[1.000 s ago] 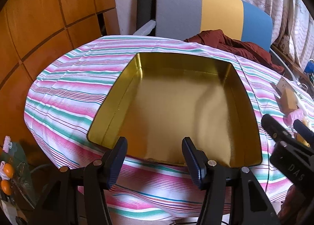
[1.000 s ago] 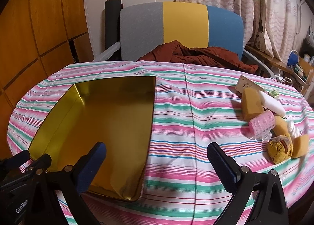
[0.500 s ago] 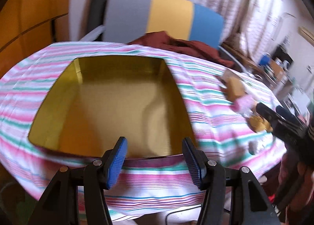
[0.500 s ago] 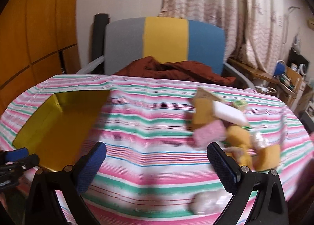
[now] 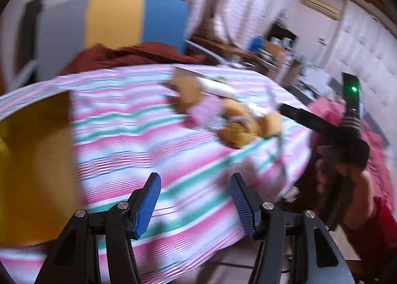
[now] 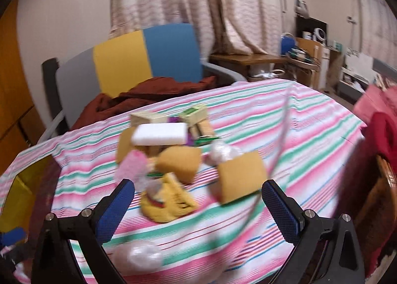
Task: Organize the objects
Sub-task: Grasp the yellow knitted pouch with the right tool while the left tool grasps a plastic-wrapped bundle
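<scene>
change: both views have swung off the gold tin (image 5: 32, 172) (now left edge) onto the sponge pile (image 6: 183, 160), mid-frame on the striped worktop (image 6: 310, 120) | left hand-held gripper (image 5: 193, 205) part open, empty | right hand-held gripper (image 6: 197, 205) wide open, empty | meaning: picking begins, nothing yet in tin

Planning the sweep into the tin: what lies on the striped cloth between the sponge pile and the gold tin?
Nothing visible: only bare striped tablecloth separates the pile of yellow sponges from the gold tin.
</scene>
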A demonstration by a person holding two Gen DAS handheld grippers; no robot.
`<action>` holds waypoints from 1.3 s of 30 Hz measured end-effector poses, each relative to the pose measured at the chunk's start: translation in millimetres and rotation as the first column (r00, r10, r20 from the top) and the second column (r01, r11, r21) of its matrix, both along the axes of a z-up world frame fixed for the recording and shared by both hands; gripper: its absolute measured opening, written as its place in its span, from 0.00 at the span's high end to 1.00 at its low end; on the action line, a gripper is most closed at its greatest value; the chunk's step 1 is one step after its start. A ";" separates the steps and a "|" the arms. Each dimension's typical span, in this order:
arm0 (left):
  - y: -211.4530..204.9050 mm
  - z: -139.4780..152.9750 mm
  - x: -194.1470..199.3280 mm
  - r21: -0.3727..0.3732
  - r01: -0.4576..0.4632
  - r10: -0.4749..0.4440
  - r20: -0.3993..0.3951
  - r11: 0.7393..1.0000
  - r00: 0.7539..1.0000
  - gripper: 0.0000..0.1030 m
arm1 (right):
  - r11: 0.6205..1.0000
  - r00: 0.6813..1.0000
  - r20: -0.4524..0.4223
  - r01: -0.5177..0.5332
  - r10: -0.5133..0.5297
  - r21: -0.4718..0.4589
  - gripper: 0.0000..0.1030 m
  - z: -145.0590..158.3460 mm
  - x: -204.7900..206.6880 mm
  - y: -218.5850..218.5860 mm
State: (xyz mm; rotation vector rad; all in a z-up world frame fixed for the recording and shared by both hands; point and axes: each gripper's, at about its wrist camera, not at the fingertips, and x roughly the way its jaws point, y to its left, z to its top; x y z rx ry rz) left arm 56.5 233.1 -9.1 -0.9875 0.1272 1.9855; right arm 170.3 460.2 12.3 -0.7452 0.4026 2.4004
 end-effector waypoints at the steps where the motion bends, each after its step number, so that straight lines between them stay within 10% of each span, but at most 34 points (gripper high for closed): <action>1: 11.2 -2.9 0.5 -0.003 0.026 -0.026 0.004 1.000 1.000 0.42 | 1.000 1.000 -0.001 0.012 -0.012 0.001 0.00 0.0 2.9 3.4; 9: 91.2 -34.8 14.9 -0.047 0.239 -0.238 0.027 0.970 0.971 0.33 | 0.999 0.999 0.010 0.053 -0.053 -0.007 0.00 -6.7 14.3 18.7; 17: 121.5 -65.4 15.6 -0.125 0.208 -0.213 -0.030 0.970 0.977 0.42 | 0.998 0.999 -0.006 0.047 -0.048 -0.047 0.00 -13.8 16.4 22.8; 21: 111.6 -72.0 24.0 -0.143 0.198 -0.219 -0.146 0.970 0.965 0.62 | 0.998 1.000 -0.015 0.014 -0.015 -0.058 0.00 -17.6 12.8 19.3; 39: 34.1 -76.9 1.1 -0.032 0.068 -0.071 -0.103 0.997 0.992 0.65 | 0.973 0.974 -0.001 -0.226 0.226 -0.053 0.02 -66.6 -64.0 -1.3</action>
